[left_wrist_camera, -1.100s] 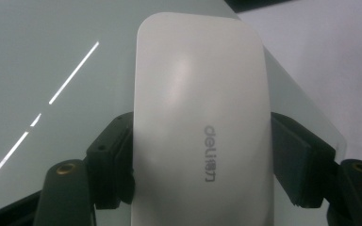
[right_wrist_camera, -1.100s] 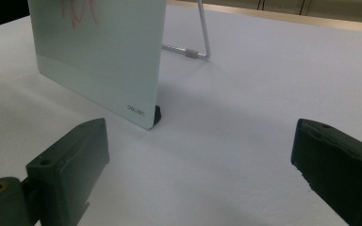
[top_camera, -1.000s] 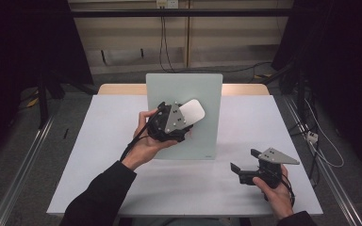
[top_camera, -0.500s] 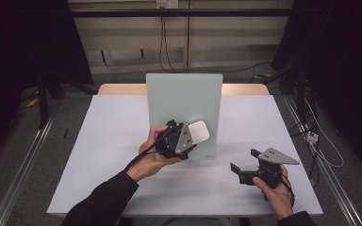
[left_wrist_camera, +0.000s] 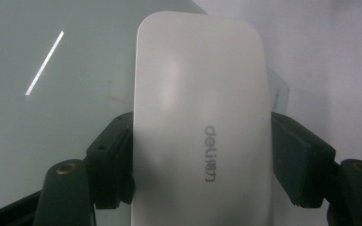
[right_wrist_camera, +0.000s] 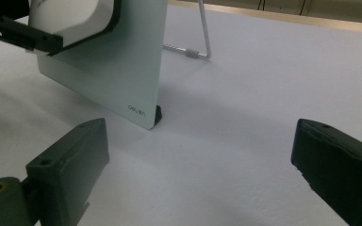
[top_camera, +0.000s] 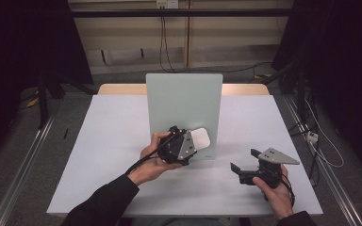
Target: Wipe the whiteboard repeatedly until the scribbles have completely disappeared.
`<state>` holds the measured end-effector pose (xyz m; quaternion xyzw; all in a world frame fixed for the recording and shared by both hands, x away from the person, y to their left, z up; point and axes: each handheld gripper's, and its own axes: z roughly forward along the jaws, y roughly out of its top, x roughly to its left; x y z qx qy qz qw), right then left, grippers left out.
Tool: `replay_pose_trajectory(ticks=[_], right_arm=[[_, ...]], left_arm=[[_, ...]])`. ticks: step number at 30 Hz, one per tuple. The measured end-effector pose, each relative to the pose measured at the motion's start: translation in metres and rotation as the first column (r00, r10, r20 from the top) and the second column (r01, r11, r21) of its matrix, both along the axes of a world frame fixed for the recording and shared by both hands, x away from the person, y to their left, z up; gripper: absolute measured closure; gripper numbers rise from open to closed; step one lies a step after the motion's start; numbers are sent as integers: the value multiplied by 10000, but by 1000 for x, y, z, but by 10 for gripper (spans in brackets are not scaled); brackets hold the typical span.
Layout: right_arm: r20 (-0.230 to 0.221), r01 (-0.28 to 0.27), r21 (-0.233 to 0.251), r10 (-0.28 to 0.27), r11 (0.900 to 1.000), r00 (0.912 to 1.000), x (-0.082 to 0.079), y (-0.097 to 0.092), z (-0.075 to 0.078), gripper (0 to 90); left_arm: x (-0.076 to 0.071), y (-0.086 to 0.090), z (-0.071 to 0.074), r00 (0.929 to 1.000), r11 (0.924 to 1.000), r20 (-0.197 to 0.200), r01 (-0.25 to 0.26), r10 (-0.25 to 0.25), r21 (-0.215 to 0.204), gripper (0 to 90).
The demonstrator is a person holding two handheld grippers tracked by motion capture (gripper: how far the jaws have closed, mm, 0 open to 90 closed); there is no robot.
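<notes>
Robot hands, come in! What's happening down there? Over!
Left gripper shut on white eraser, pressed low against the glass board. Right gripper open, empty, above the table. Nothing in the way.

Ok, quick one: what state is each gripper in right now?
Left gripper: closed on the white eraser, held against the standing glass board.
Right gripper: open, holding nothing, over the table.

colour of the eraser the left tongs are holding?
White eraser, grey "deli" logo; clearest in the left gripper view.
</notes>
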<state>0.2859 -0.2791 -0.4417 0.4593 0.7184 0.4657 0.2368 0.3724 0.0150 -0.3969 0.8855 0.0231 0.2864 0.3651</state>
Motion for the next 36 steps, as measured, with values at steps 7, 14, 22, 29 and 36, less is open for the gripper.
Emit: replay_pose_trajectory(ticks=[7,14,22,29,36], right_arm=[[17,-9,-18,9,10000,10000,0,0,0,46],[9,-19,-7,19,10000,10000,0,0,0,46],[1,-23,0,23,10000,10000,1,0,0,46],[-5,-5,-9,5,10000,10000,1,0,0,46],[11,-13,-23,13,10000,10000,0,0,0,46]], left_arm=[[9,11,20,9994,9989,175,-305,312,-366,301],[13,19,27,9978,9965,373,-525,550,-655,300],[0,15,-2,10000,9999,74,-63,62,159,300],[-8,8,-19,9997,9975,-122,229,-221,662,300],[-9,4,-24,9986,9929,-266,489,-463,1083,300]])
